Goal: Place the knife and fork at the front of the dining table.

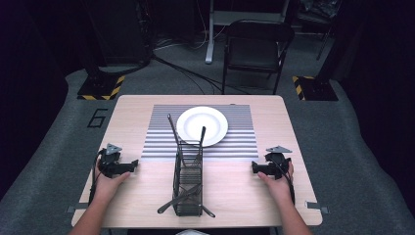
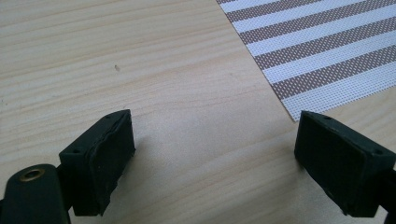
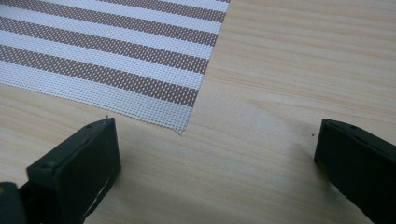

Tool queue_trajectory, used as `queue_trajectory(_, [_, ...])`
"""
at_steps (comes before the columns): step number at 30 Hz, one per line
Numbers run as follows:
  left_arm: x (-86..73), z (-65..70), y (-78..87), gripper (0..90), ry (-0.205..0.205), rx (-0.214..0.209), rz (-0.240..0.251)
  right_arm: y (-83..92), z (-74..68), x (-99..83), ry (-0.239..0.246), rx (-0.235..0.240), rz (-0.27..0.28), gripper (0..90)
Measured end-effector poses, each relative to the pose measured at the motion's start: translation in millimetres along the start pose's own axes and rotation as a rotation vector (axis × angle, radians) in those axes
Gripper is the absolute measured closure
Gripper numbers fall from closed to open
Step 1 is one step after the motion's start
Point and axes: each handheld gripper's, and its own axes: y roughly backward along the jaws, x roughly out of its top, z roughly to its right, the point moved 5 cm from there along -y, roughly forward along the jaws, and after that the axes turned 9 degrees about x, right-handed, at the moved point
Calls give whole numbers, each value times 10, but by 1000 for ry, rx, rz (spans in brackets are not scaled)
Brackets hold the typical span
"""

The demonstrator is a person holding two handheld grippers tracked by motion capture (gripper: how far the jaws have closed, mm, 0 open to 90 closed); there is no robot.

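Note:
A white plate (image 1: pixel 202 126) sits on a striped placemat (image 1: pixel 161 142) at the middle of the wooden table (image 1: pixel 235 191). In front of it lies a black wire cutlery basket (image 1: pixel 188 183) holding dark utensils, some sticking out over the plate and some out of the near end. My left gripper (image 1: pixel 132 165) rests on the table at the left, jaws wide apart over bare wood (image 2: pixel 215 135), the placemat corner (image 2: pixel 322 56) just beyond. My right gripper (image 1: pixel 254 167) rests at the right, also open over bare wood (image 3: pixel 215 163) beside the placemat's corner (image 3: pixel 140 79). Neither holds anything.
A dark folding chair (image 1: pixel 257 49) stands beyond the table's far edge. Cables run over the grey floor, and two stands with yellow-black bases (image 1: pixel 100 88) flank the far corners. Bare wood lies on both sides of the basket.

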Motion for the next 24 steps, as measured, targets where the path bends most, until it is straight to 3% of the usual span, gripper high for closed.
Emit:
queue_trajectory(10, [1, -1, -1, 119, -1, 0, 1, 5, -2, -1, 1, 6, 3, 6])
queue_trajectory(14, [1, 0, -1, 119, -1, 0, 1, 34, -14, 18, -3, -1, 11, 146])
queue_trajectory(17, [1, 0, -1, 119, -1, 1, 1, 56, -43, 24, -6, 1, 5, 161])
queue_trajectory(24, [1, -1, -1, 119, -1, 0, 1, 109, -196, 83, 36, 60, -9, 311])
